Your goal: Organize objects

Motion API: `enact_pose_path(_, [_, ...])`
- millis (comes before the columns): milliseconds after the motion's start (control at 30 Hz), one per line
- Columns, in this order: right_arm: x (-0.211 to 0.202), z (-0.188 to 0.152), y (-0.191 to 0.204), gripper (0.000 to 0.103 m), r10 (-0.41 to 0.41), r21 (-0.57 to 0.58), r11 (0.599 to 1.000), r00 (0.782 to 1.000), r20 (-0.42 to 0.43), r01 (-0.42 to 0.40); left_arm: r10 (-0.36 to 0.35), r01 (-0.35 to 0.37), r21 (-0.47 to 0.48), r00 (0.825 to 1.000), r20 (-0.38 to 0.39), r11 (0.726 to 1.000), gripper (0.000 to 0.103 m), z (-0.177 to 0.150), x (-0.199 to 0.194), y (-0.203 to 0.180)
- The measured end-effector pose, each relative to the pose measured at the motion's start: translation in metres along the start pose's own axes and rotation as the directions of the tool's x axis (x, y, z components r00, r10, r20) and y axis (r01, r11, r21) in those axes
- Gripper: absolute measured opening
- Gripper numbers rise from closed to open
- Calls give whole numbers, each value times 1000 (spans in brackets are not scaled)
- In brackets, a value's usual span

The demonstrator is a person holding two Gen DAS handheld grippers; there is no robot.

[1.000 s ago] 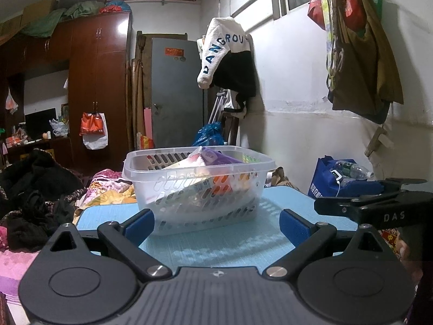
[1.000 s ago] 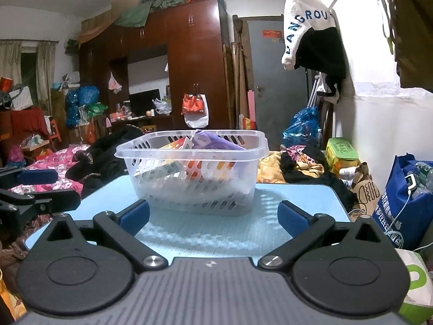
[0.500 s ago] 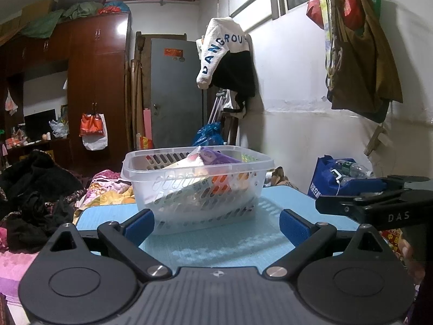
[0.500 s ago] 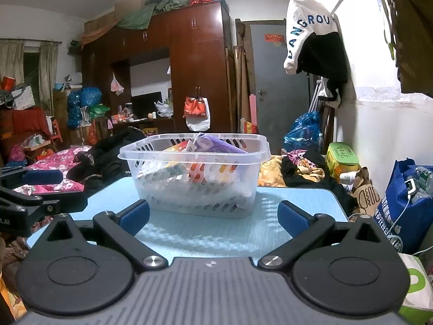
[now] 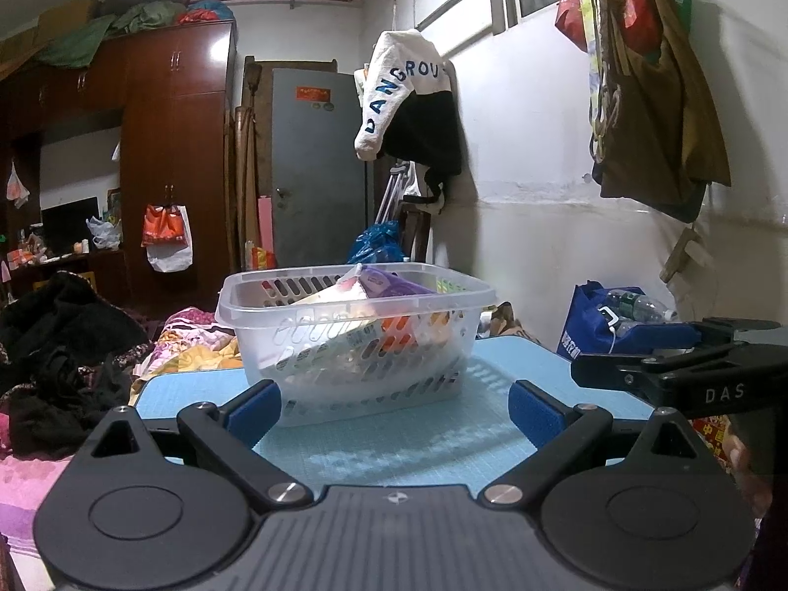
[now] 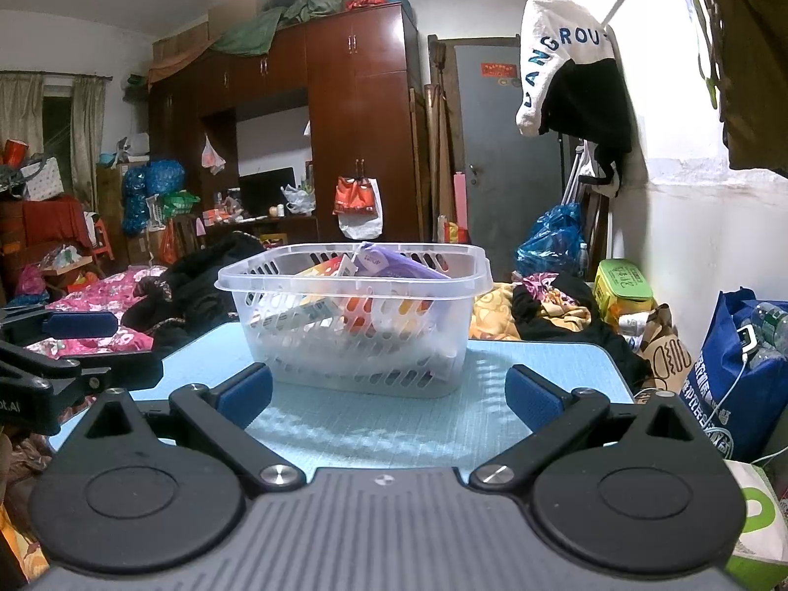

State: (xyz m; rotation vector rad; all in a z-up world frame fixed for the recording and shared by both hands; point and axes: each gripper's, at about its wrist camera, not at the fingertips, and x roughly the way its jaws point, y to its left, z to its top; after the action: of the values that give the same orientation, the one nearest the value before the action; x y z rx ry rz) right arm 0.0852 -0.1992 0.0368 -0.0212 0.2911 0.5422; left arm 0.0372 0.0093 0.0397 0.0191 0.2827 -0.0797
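A clear slotted plastic basket (image 5: 354,340) (image 6: 354,330) stands on the light blue table mat (image 5: 404,443) (image 6: 384,428). Inside it lie several packets, a purple one (image 5: 389,285) (image 6: 389,266) sticking up on top. My left gripper (image 5: 394,411) is open, low over the near edge of the mat, nothing between its blue pads, basket just beyond. My right gripper (image 6: 389,396) is open too and empty, facing the same basket. Each gripper shows from the side in the other's view: the right one (image 5: 689,364) at the right edge, the left one (image 6: 64,349) at the left edge.
A heap of black clothes and pink bedding (image 5: 59,369) lies left of the table. A blue bag with bottles (image 6: 738,364) stands at the right by the white wall (image 5: 566,246). A green tin (image 6: 620,285) and clothes sit behind the table. Bags hang on the wall (image 5: 655,98).
Both views have crept slightly back and down from the basket; it sits a little higher in frame. Both grippers stay open and empty.
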Motion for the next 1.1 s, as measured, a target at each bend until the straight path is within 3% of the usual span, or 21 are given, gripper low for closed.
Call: enact_pose_path(1100, [0, 0, -1, 103, -1, -1, 1000, 1000, -1, 1, -11, 11, 6, 1000, -8, 1000, 100, -2, 3, -1])
